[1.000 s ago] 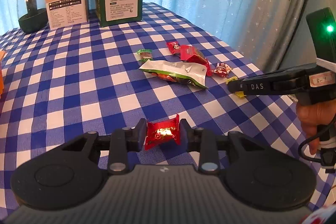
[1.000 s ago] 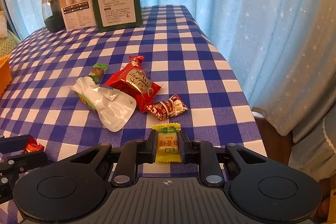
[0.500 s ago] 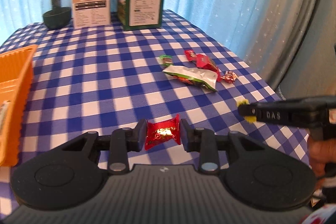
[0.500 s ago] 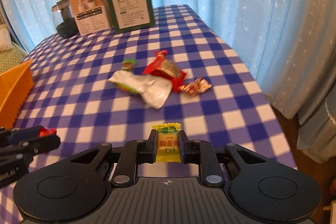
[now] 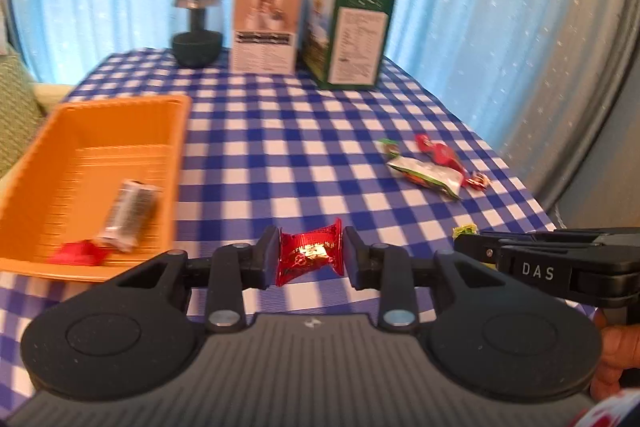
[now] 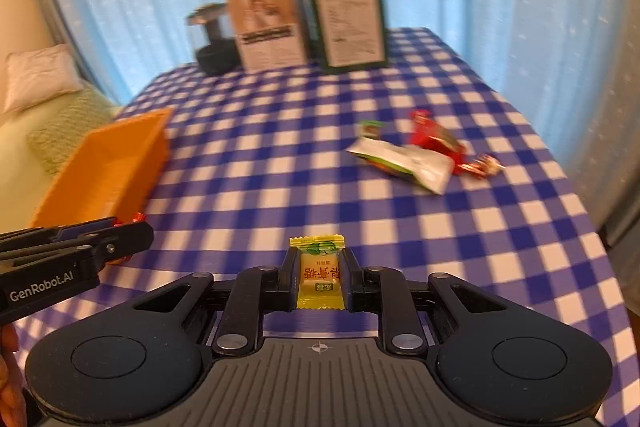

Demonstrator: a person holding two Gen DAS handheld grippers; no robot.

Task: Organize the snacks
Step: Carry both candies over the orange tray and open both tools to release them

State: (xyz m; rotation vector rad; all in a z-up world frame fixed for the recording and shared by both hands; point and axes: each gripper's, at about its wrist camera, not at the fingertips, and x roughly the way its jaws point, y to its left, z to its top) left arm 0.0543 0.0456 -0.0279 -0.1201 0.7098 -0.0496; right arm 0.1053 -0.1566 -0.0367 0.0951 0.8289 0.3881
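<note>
Left-wrist view shows the blue-and-white checked tablecloth (image 5: 304,155) with my orange plastic tray (image 5: 120,147) on its left side, holding a silvery snack packet (image 5: 130,215) and a red wrapper (image 5: 78,253), while a small heap of loose snacks (image 5: 430,167) lies well apart to the right. My left gripper (image 5: 310,259) is clenched on a shiny red foil-wrapped candy (image 5: 310,257) above the cloth just right of the tray. My right gripper (image 6: 320,275) grasps a small yellow candy packet with a green top (image 6: 320,277), upright between its pads.
</note>
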